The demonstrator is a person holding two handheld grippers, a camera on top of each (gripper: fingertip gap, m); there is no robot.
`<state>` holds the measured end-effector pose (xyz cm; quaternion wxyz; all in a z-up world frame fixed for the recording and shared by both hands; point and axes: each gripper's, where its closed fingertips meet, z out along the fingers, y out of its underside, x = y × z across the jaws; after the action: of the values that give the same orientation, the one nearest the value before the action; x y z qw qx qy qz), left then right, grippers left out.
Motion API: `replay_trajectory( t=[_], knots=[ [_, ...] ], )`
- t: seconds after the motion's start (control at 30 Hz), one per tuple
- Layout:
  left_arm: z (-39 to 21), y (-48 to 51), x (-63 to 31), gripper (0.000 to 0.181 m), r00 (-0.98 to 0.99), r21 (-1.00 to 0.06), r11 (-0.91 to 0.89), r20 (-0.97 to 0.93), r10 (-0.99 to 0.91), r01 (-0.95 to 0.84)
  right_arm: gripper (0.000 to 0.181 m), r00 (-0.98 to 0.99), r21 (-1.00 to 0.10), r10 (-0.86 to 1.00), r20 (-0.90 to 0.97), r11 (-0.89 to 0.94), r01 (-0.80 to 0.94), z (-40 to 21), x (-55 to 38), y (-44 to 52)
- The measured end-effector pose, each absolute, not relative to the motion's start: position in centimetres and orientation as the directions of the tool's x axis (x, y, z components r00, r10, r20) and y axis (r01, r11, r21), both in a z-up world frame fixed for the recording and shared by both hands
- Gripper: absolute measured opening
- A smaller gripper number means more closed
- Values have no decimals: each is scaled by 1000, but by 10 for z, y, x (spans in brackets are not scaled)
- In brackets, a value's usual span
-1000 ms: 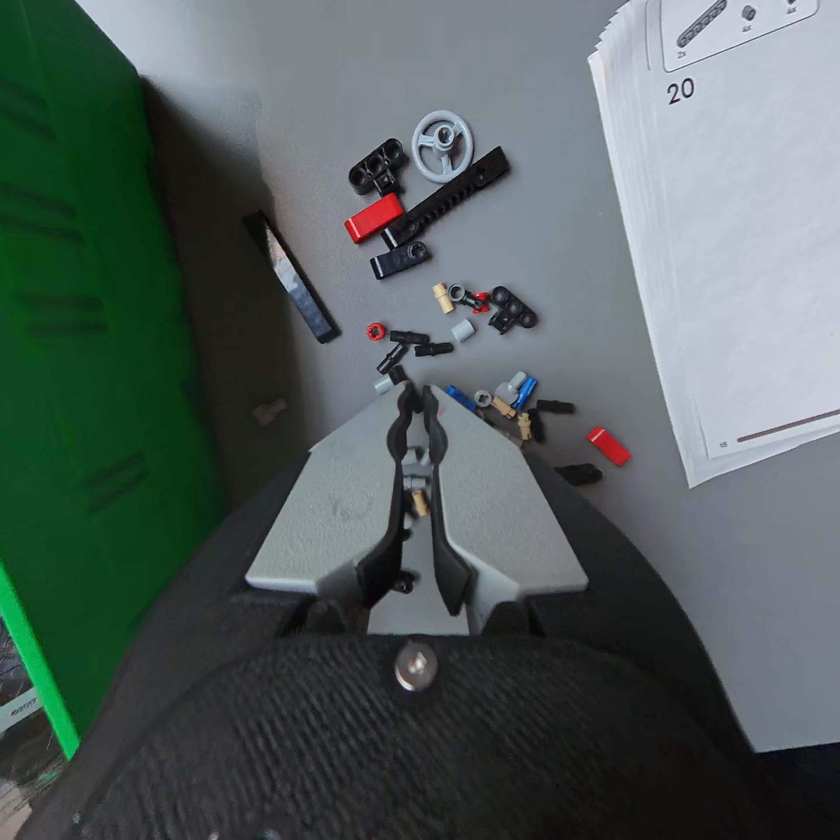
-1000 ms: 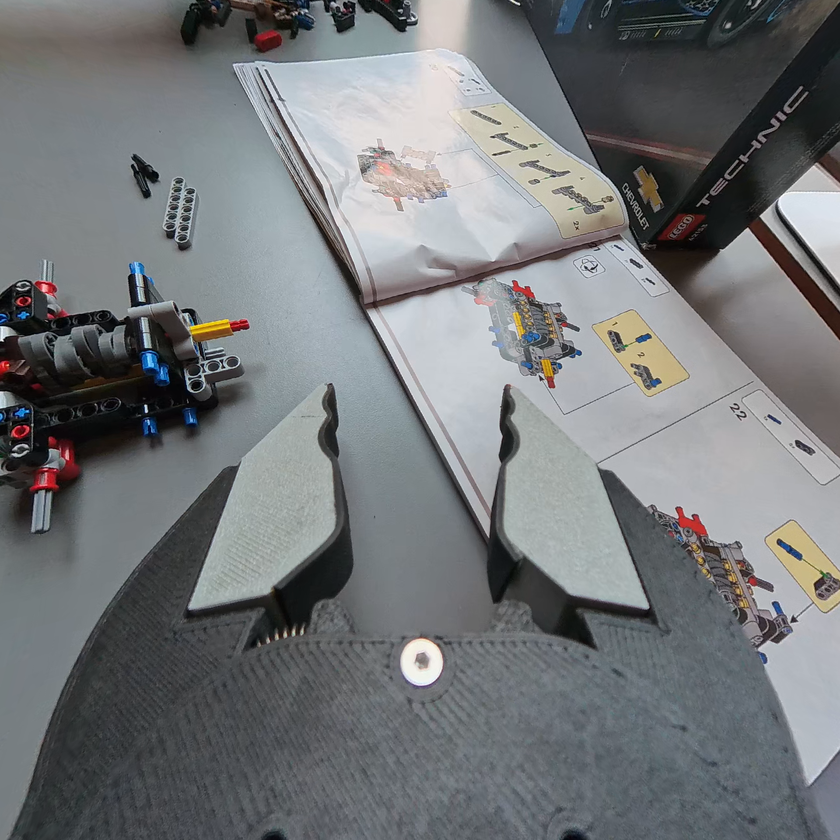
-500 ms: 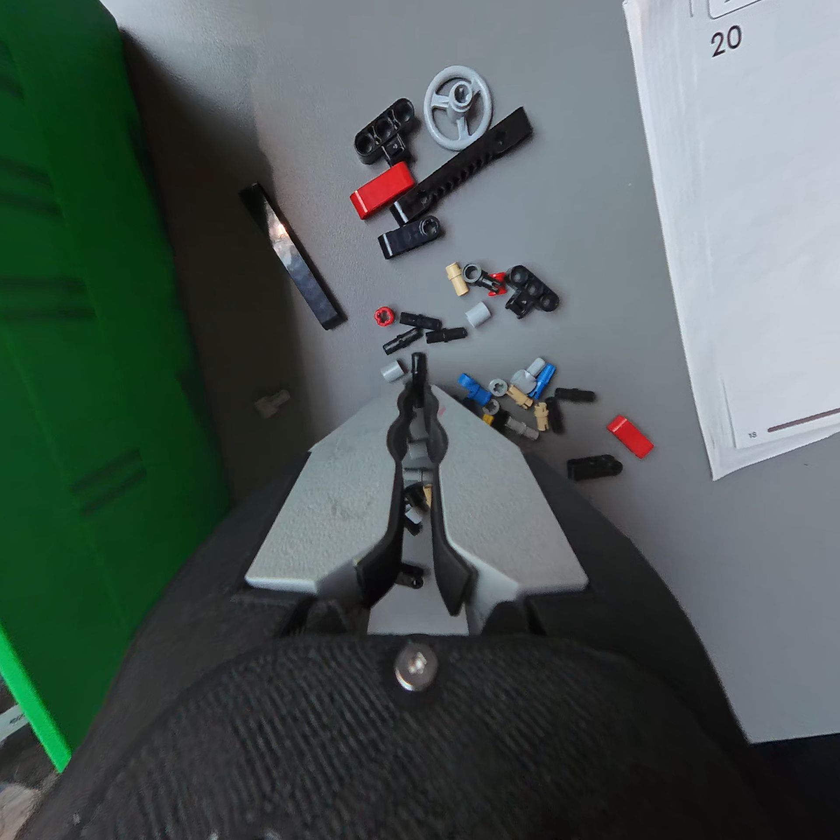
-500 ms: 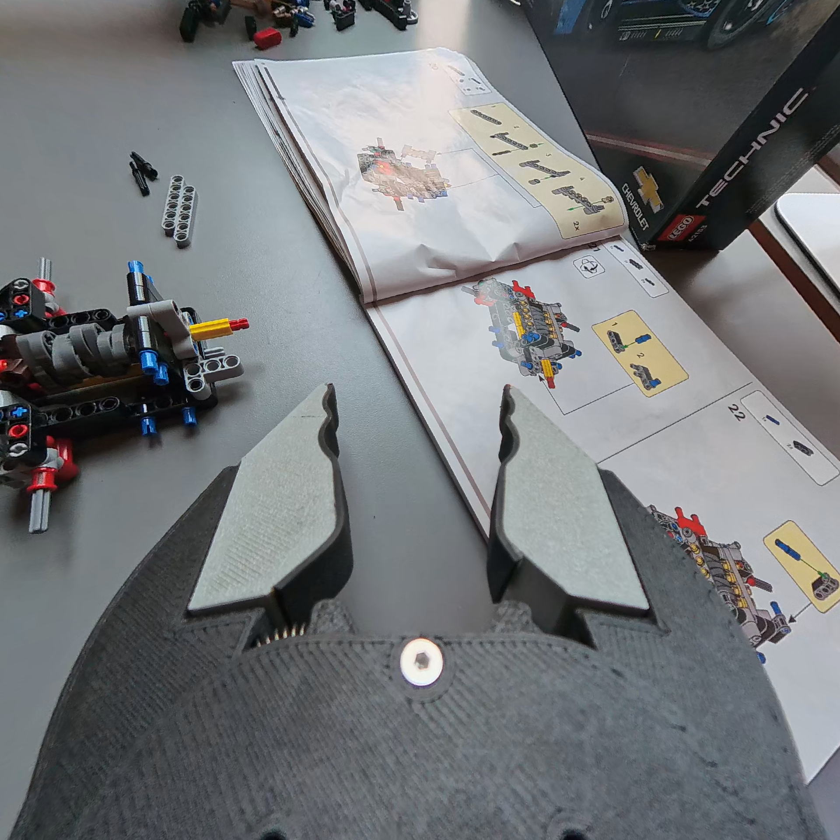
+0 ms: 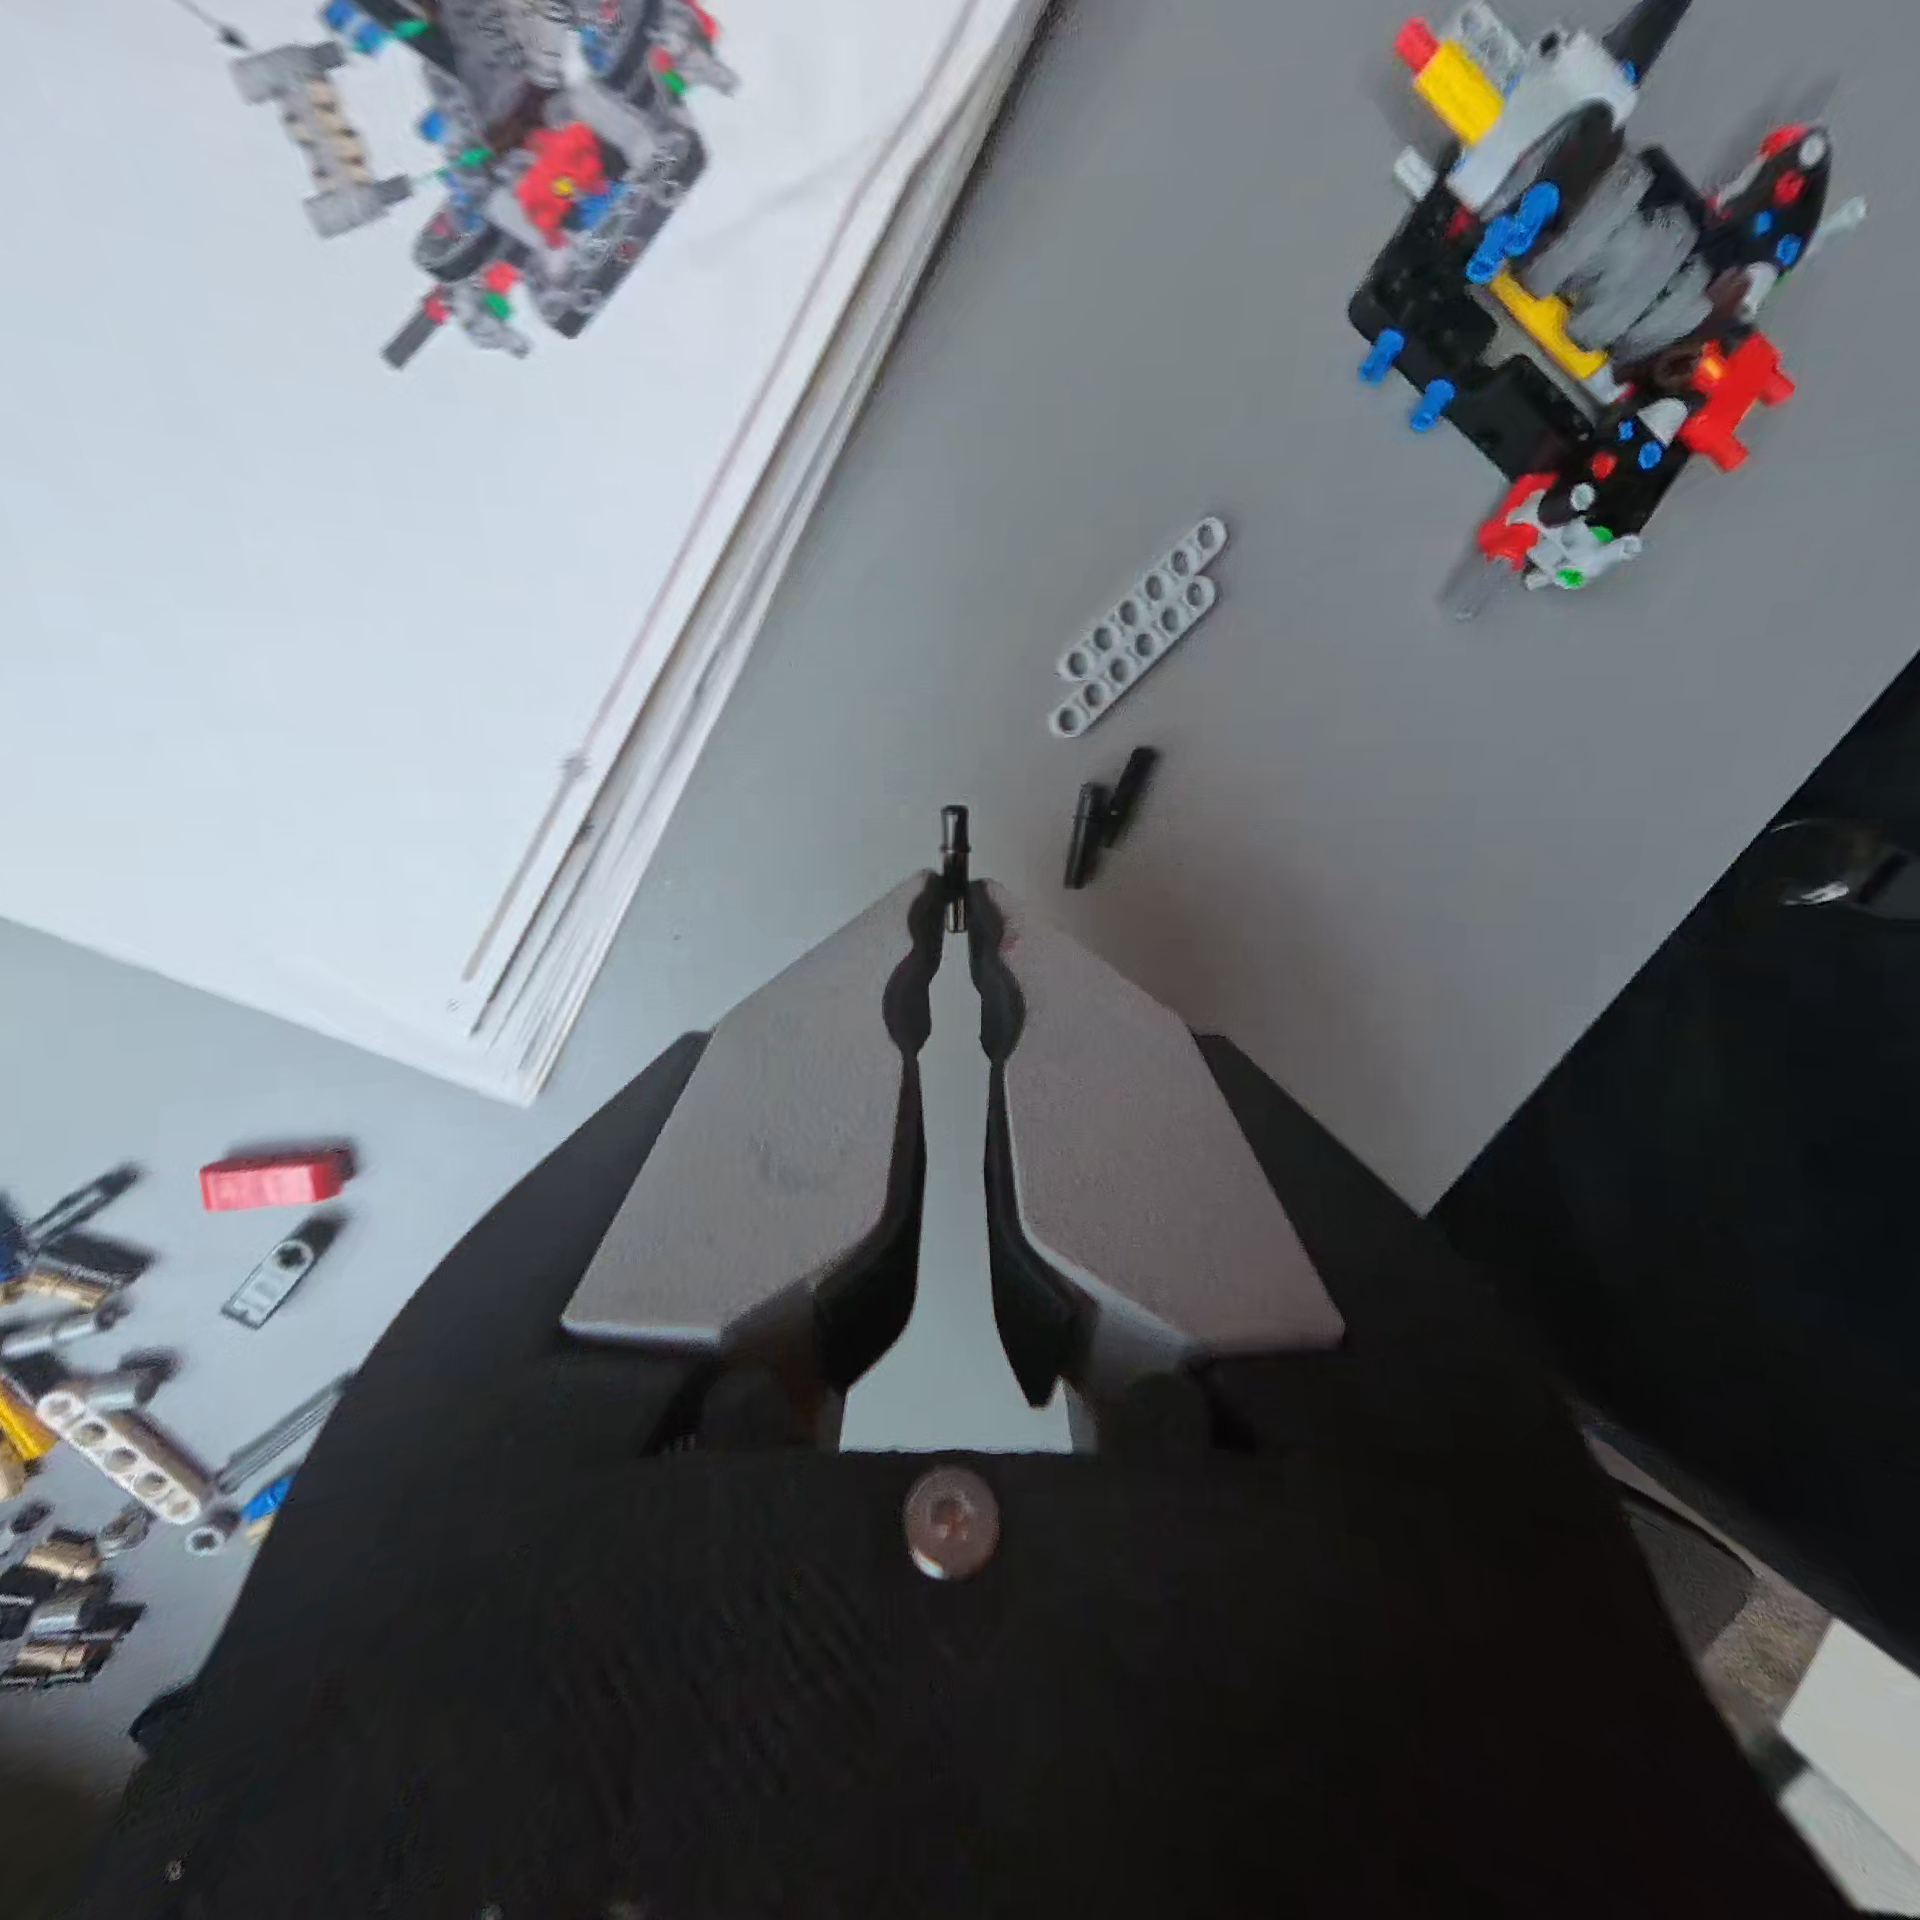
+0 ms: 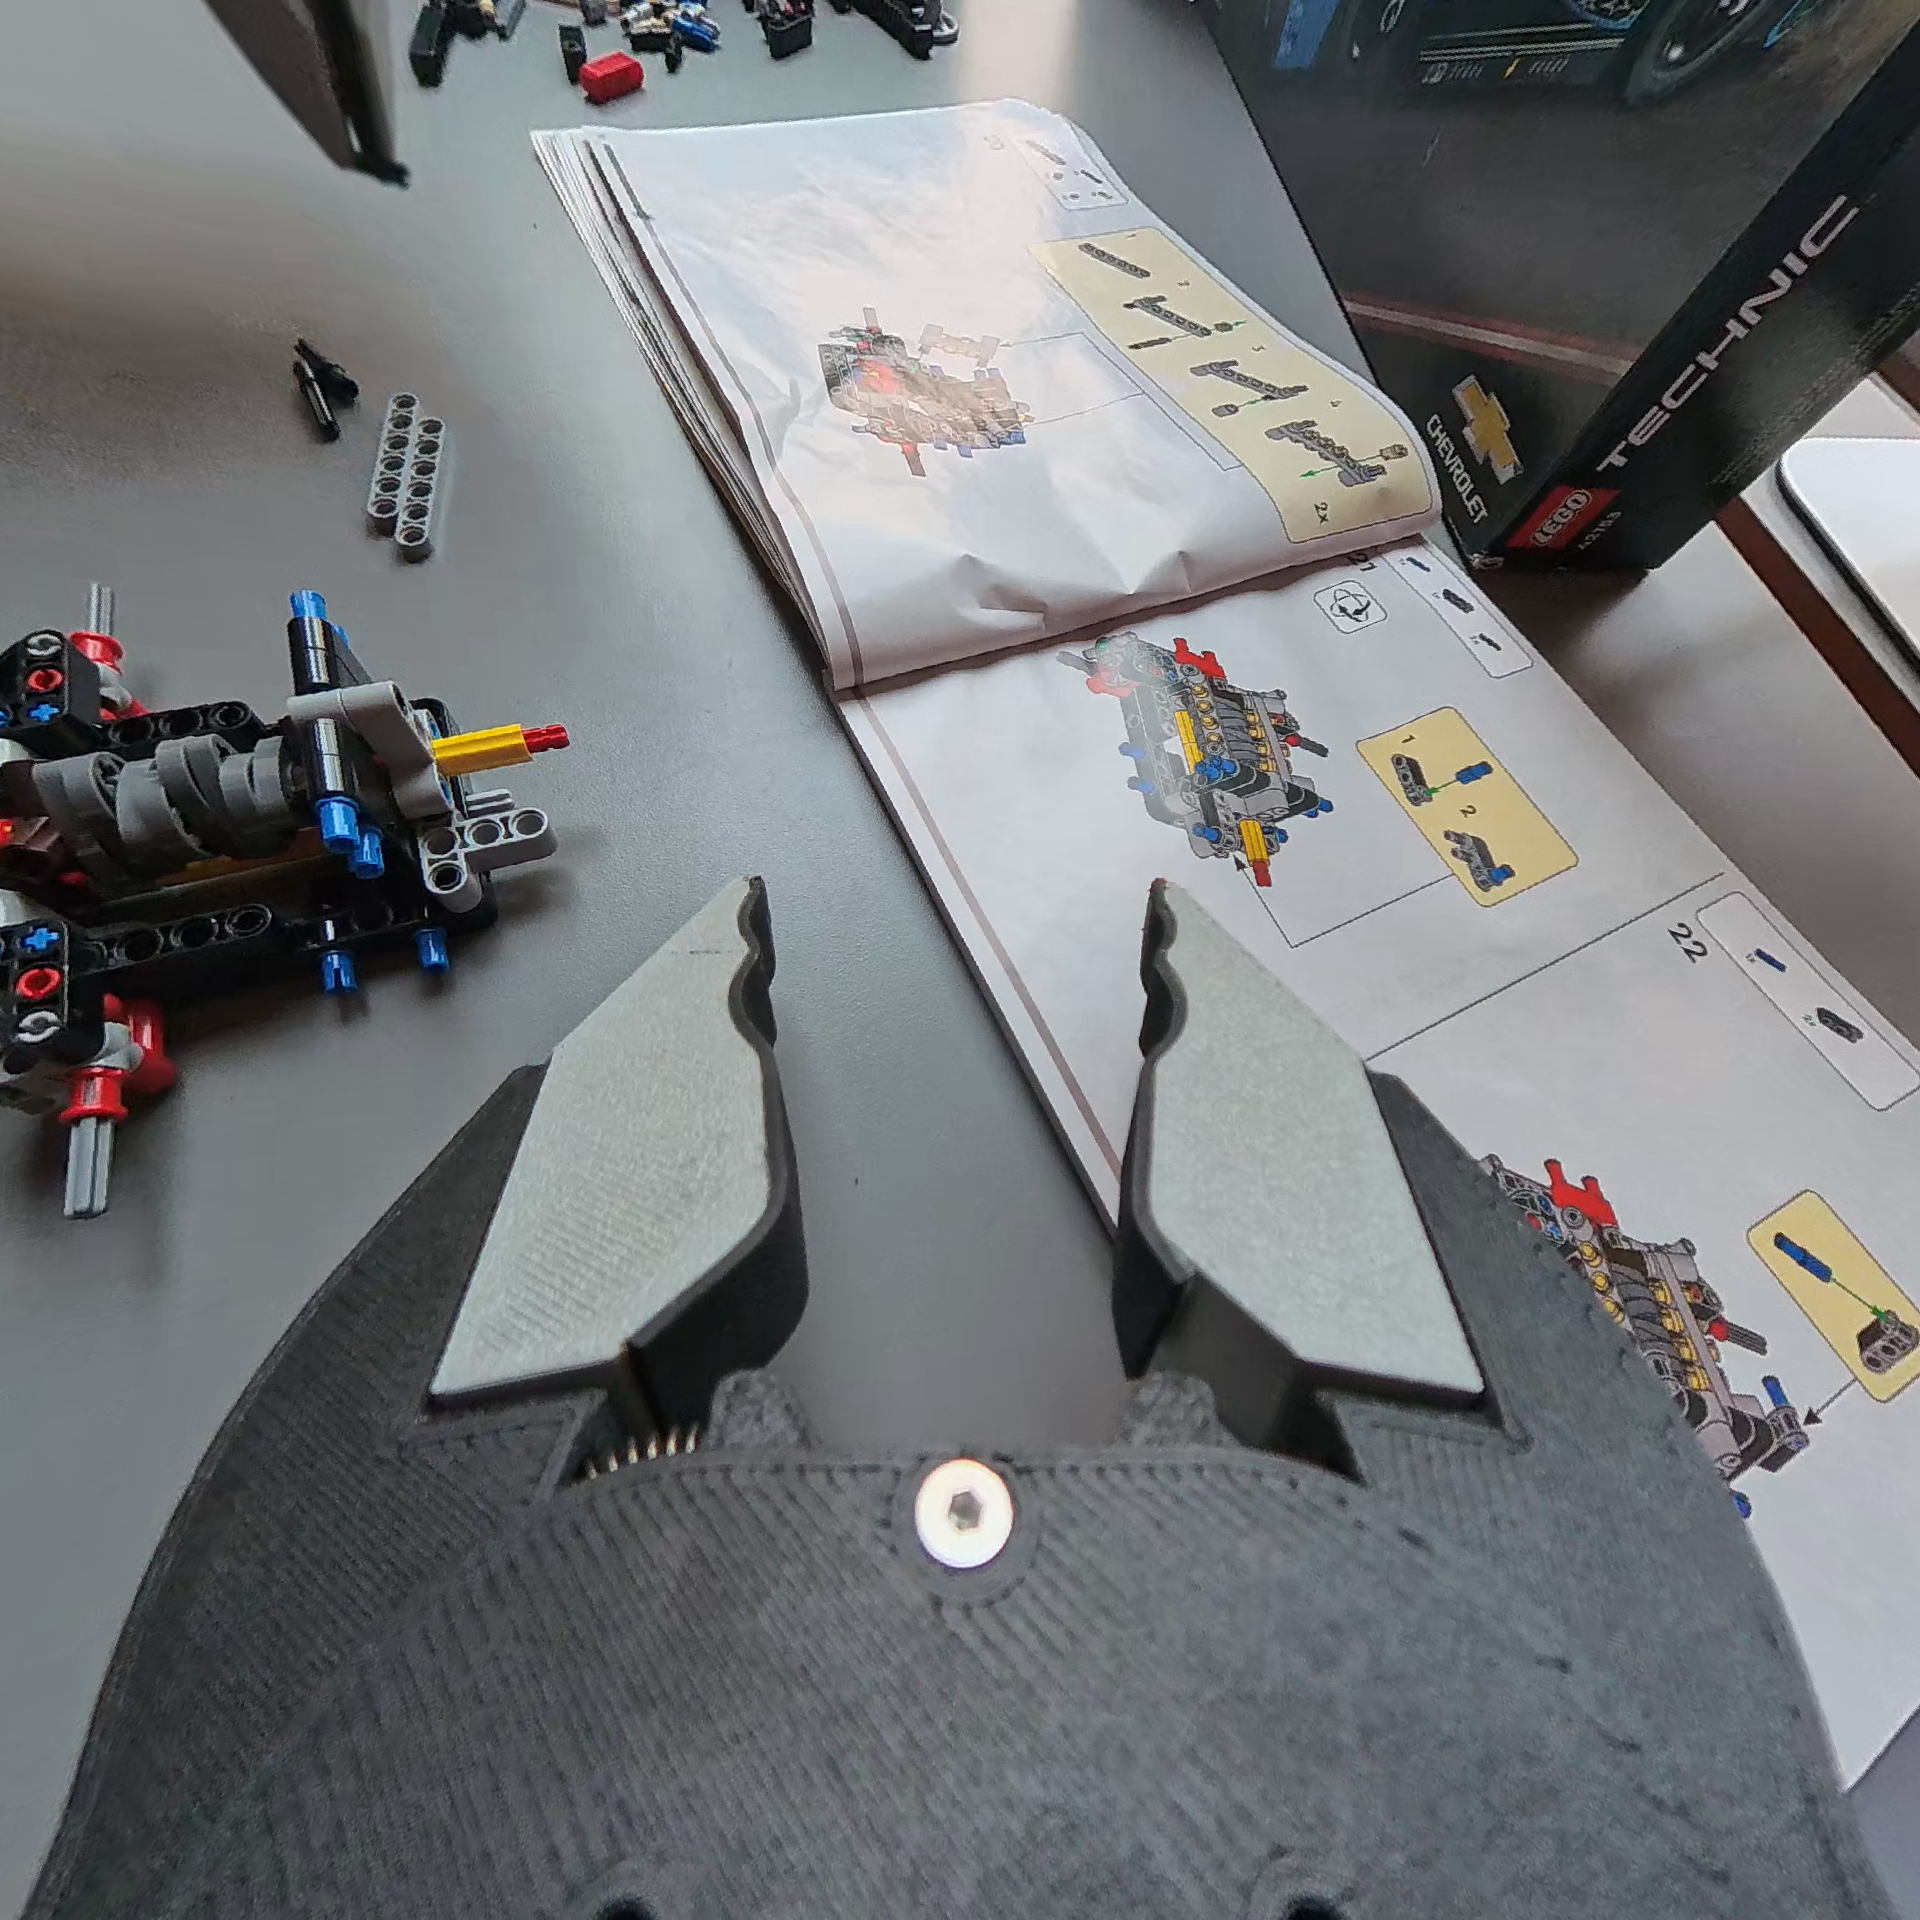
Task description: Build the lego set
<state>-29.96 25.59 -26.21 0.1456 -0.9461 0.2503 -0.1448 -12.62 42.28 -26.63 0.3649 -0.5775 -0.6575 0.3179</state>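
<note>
You've got a black pin [image 5: 953,844] pinched at the very tips of the left gripper [image 5: 954,902], jaws nearly closed on it, most of its length sticking out past them. That's a thin grip: any sideways bump or twist when you push it into a hole will likely pivot it or pop it out. Just right of the jaws and slightly ahead lie two more black pins [image 5: 1104,818], and beyond them two grey beams [image 5: 1141,627] side by side; sweep low and you'll scatter them. The partly built chassis [image 5: 1590,312] sits well ahead and right of the left jaws, nothing bracing it, so pressing a pin in one-handed will probably shove it across the table [image 5: 1351,935]. The right gripper [image 6: 956,904] has jaws wide and empty, with the chassis off to their left; I'd use it to steady the build. The open instruction booklet [image 6: 1039,436] lies under and ahead of the right jaw, and its edge could snag. The view is blurred, so I can't tell how the pin is seated.
</note>
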Motion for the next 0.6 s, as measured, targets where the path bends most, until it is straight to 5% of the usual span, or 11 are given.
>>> replay_trajectory(
  t=[0.27,0.6],
  knots=[
    [-292,247,-281,1,833,-300,-823,131,-537,-483,69,-68,-838,991,117,135,529,-267,-126,423],
    [-243,246,-314,8,881,-429,-821,106,-460,-377,69,-60,-839,991,118,132,528,-266,-126,424]
  ],
)
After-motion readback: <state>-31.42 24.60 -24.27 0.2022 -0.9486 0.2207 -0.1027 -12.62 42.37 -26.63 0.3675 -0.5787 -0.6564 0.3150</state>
